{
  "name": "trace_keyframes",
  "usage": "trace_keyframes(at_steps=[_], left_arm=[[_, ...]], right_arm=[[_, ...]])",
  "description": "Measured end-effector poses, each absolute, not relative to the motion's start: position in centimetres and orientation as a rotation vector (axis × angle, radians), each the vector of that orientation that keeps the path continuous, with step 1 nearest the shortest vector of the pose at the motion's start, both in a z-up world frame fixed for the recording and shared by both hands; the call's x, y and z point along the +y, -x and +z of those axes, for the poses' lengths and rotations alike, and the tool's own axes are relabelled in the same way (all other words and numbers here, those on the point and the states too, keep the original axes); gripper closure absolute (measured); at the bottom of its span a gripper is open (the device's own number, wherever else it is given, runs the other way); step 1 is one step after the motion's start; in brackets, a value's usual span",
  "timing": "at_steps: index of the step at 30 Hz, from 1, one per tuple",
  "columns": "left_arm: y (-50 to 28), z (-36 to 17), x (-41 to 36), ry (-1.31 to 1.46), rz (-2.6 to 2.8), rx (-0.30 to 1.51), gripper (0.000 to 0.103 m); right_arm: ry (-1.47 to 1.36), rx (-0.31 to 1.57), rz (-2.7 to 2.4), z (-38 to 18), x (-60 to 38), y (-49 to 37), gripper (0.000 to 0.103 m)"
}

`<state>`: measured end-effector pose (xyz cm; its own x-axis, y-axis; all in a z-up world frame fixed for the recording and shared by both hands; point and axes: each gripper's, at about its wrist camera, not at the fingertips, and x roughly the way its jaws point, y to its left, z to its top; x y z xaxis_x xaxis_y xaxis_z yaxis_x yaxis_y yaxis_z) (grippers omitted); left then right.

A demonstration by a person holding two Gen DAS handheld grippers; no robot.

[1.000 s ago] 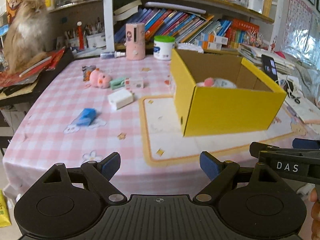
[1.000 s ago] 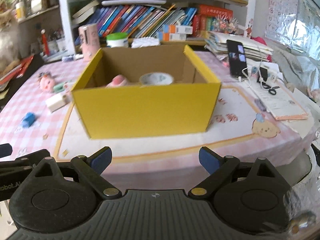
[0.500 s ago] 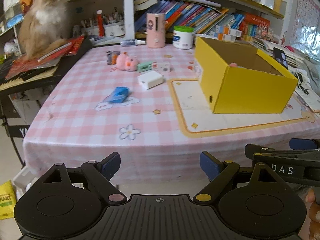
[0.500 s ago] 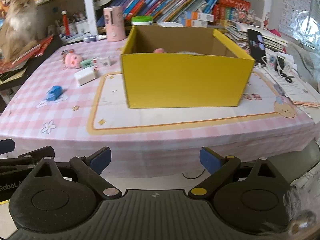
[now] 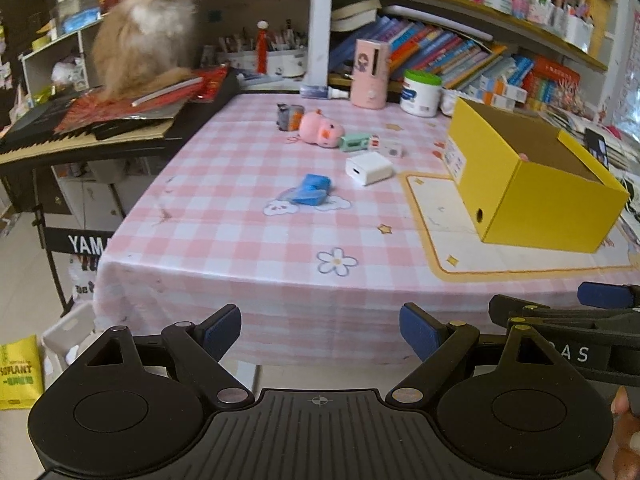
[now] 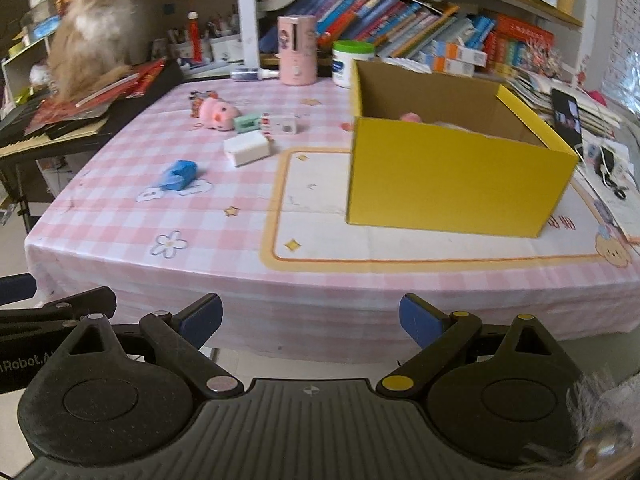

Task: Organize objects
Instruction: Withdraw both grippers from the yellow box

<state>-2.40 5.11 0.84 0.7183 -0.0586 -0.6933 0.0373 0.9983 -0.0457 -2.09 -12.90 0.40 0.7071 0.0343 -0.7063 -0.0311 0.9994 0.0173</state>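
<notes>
A yellow cardboard box [image 5: 552, 204] [image 6: 452, 184] stands open on a cream mat at the table's right, a pink item just showing inside. Left of it lie a white charger block [image 5: 369, 168] [image 6: 246, 150], a blue packet [image 5: 312, 190] [image 6: 179, 175], a pink plush pig [image 5: 320, 130] [image 6: 218, 114], a green case [image 5: 354, 142] [image 6: 248, 123] and a small white box [image 5: 390, 147] [image 6: 282, 125]. My left gripper [image 5: 320, 330] and right gripper [image 6: 310, 318] hang open and empty in front of the table's near edge, off the tabletop.
A fluffy cat [image 5: 148, 28] sits on books atop a keyboard [image 5: 80, 136] at the left. A pink dispenser [image 5: 370, 74] and a white jar [image 5: 422, 92] stand at the back before bookshelves. Phone [image 6: 566, 116] and cables lie to the right.
Both grippers have drawn back from the table, so the box and small items look farther away and the table's front edge now shows. Jaws stay open.
</notes>
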Motion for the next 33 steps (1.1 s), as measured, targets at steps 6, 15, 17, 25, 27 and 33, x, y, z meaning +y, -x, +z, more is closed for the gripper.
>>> trace_keyframes(at_steps=[6, 15, 17, 25, 27, 33], left_arm=[[2.1, 1.1, 6.2, 0.047, -0.045, 0.747, 0.014], [1.8, 1.2, 6.9, 0.052, -0.063, 0.737, 0.014], [1.8, 1.3, 7.1, 0.054, -0.062, 0.736, 0.014], [1.9, 1.4, 7.9, 0.073, -0.049, 0.735, 0.014], [1.9, 1.3, 7.9, 0.075, -0.051, 0.735, 0.014], [1.8, 1.3, 7.4, 0.077, -0.06, 0.736, 0.014]], right_arm=[[0.022, 0.763, 0.052, 0.9, -11.6, 2.0, 0.007], [0.004, 0.756, 0.047, 1.4, -11.2, 1.8, 0.009], [0.006, 0.756, 0.05, 1.4, -11.2, 1.8, 0.009], [0.021, 0.761, 0.068, 1.5, -10.0, 1.7, 0.01], [0.026, 0.761, 0.07, 1.5, -9.9, 1.7, 0.01], [0.028, 0.766, 0.064, 1.5, -10.1, 1.8, 0.01]])
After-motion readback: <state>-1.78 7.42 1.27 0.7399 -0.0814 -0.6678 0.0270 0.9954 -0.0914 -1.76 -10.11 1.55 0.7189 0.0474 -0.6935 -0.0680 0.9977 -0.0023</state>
